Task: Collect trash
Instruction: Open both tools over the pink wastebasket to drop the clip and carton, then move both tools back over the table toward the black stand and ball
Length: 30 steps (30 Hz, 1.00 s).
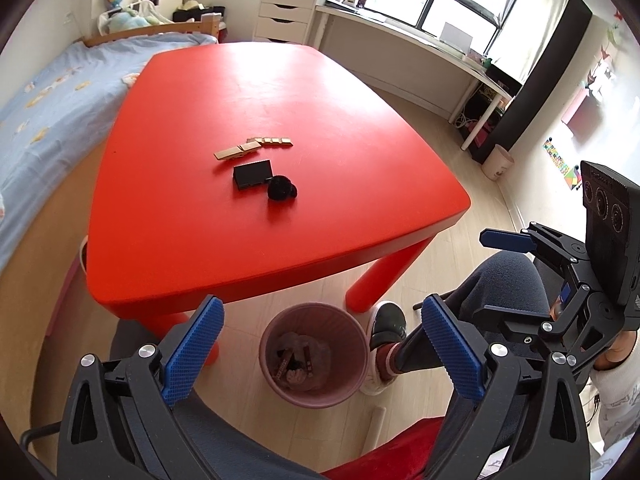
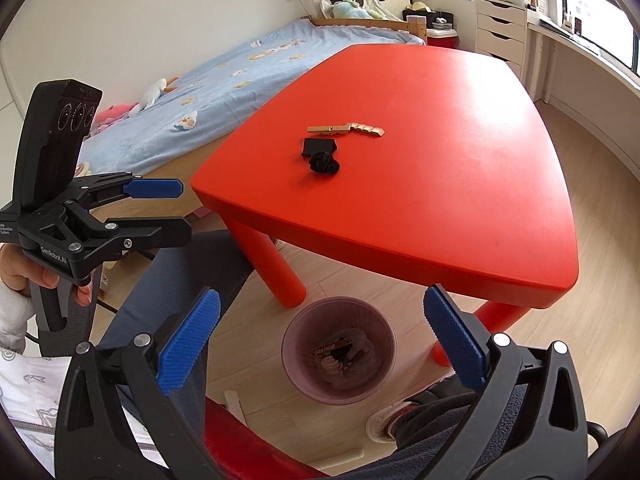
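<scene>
In the left wrist view, we hold the left gripper [image 1: 320, 350] with its jaws spread wide and nothing between them, directly above the pink waste bin [image 1: 280, 322] that stands on the floor just in front of the red table [image 1: 280, 92]. The bin already contains crumpled wrappers and a plastic bag, so we judge that part of the collection is complete. On the table three items remain: a row of wooden blocks [image 1: 254, 147], a black box [image 1: 253, 175] just in front of them, and a black fuzzy lump [image 1: 281, 189] touching the box at its right corner. Whether all three count as trash cannot be determined from this view. The right gripper [image 1: 460, 272] appears at the right edge, also with its jaws apart and empty. In the right wrist view, we hold the right gripper [image 2: 322, 342] wide open and empty, aimed down at the same waste bin [image 2: 300, 320], in which a small printed carton lies among the wrappers. The left gripper [image 2: 182, 210] shows at the left, held in a hand [image 2: 18, 276], jaws parted, carrying nothing. The wooden blocks [image 2: 347, 129], black box [image 2: 318, 146] and black fuzzy lump [image 2: 325, 164] sit grouped near the middle of the red table [image 2: 440, 160], well apart from both grippers. We judge the remaining work to be reaching back to the table for whichever of these items belongs in the bin.
</scene>
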### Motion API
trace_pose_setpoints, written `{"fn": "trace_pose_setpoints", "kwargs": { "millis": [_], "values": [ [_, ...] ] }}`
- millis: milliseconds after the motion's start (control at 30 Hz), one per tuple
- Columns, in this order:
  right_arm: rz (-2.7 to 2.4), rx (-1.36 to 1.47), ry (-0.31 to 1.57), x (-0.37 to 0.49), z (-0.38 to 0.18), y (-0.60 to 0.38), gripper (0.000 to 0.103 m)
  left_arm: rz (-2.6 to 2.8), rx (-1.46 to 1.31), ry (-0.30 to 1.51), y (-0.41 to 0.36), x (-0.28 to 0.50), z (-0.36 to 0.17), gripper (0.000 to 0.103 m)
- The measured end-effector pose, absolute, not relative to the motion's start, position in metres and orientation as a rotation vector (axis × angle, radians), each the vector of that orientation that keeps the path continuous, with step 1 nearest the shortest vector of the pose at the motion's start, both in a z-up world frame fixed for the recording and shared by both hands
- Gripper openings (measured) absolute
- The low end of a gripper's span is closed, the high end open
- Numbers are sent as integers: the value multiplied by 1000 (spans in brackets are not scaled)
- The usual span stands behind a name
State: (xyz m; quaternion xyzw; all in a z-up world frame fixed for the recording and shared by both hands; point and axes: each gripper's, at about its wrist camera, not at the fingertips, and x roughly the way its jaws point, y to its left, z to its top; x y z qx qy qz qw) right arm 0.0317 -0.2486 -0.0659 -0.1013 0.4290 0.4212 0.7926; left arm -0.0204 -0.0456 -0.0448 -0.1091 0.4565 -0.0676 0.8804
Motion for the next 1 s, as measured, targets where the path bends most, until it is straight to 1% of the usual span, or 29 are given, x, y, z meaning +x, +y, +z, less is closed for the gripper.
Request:
{"fn": "trace_pose_setpoints", "kwargs": {
  "millis": [500,1000],
  "values": [
    [910,-246,901,40,-58,-234,100,-78,-299,969,-20,-3,-43,95],
    [969,-295,868,87,-49,-188,100,-15,-374,993,11,63,-37,95]
  ]
}}
